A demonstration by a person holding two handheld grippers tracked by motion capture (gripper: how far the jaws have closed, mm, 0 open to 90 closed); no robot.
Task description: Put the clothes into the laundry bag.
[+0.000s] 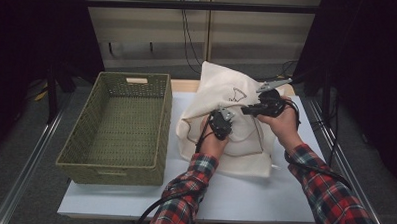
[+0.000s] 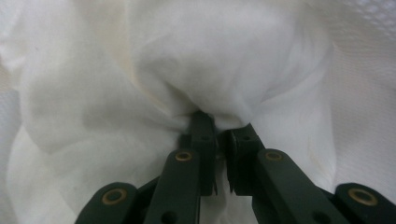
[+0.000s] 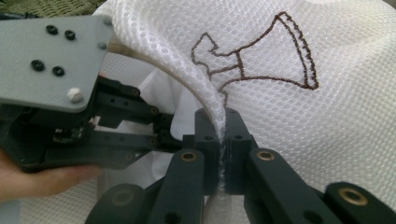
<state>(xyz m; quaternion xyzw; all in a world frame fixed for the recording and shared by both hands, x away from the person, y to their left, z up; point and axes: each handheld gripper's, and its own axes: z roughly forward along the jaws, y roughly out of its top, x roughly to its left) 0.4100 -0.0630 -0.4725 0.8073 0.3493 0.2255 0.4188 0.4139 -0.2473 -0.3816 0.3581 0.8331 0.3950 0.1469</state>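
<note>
Leftmost, a green basket [image 1: 116,129] stands on the white table [image 1: 243,198]. Beside it, the white mesh bag [image 1: 227,93] rises off the table. The left gripper [image 1: 220,124] pinches a fold of its cloth; the right gripper [image 1: 251,110] clamps the bag's rim beside a brown stitched emblem [image 3: 261,56]

A white cloth bag [image 1: 226,118] stands bunched on the bench [image 1: 243,193], right of an empty green basket [image 1: 118,126]; left gripper [image 1: 220,124] and right gripper [image 1: 264,105] grip its near folds.
</note>
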